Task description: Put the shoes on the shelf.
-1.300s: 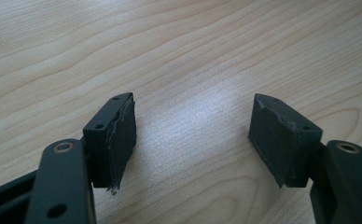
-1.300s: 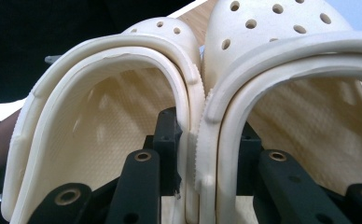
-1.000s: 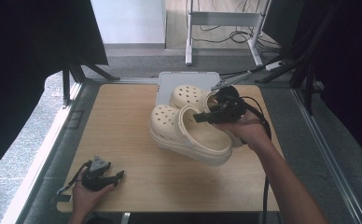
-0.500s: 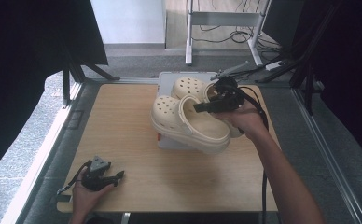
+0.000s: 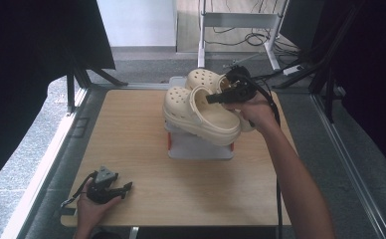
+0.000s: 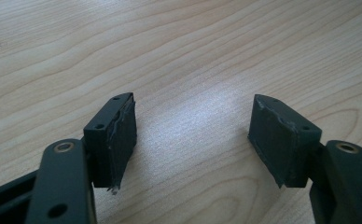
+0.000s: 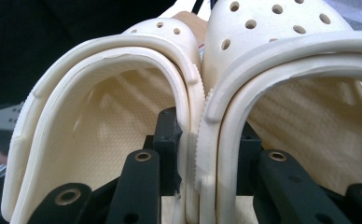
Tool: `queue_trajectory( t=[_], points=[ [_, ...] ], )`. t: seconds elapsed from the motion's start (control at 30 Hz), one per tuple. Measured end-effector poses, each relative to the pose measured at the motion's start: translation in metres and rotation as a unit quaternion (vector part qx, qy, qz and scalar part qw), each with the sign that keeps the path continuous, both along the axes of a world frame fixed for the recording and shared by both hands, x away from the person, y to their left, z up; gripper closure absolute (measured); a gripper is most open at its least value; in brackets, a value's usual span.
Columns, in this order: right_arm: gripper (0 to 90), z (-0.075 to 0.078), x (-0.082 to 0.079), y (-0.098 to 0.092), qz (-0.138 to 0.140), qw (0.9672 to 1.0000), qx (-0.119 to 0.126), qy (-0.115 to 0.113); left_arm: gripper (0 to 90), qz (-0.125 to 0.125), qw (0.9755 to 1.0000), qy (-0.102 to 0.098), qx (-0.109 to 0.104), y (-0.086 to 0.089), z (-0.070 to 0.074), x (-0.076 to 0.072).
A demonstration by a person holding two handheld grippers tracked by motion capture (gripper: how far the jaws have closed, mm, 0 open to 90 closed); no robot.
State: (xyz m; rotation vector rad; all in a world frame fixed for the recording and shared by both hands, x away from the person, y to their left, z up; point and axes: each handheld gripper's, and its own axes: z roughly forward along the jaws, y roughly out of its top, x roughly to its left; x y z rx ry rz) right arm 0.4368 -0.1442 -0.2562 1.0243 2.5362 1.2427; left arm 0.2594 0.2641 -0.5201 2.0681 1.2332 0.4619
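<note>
A lab or test room, set up for recording. A bare wooden counter [image 5: 131, 149] stands in a metal frame [image 5: 345, 144] with black curtains [image 5: 27, 59] hung on both sides. The floor [image 5: 27, 144] is grey carpet. Behind, cables [image 5: 241, 37] lie loose under a white desk frame [image 5: 241, 20].

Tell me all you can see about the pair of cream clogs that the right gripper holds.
The pair of cream clogs looks like soft foam, with round holes over the toes and ridged collars. The right gripper pinches their two inner walls together, one jaw inside each shoe. They hang tilted above the grey box, toes pointing away from the hand. Whether the soles touch the box, I cannot tell.
</note>
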Motion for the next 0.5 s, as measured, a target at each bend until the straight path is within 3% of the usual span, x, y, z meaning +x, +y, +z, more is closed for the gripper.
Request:
queue_trajectory(
  t=[0.27,0.5],
  points=[
    [70.4,-0.003,0.026,0.008,-0.038,0.9992,0.002,-0.007,32.5,0.000,1.0000,0.002,-0.002,0.000,0.000,0.000],
    [70.4,-0.011,0.049,0.017,-0.101,0.9948,0.005,-0.013,32.6,0.000,1.0000,0.000,-0.002,0.000,0.000,0.000]
  ],
)
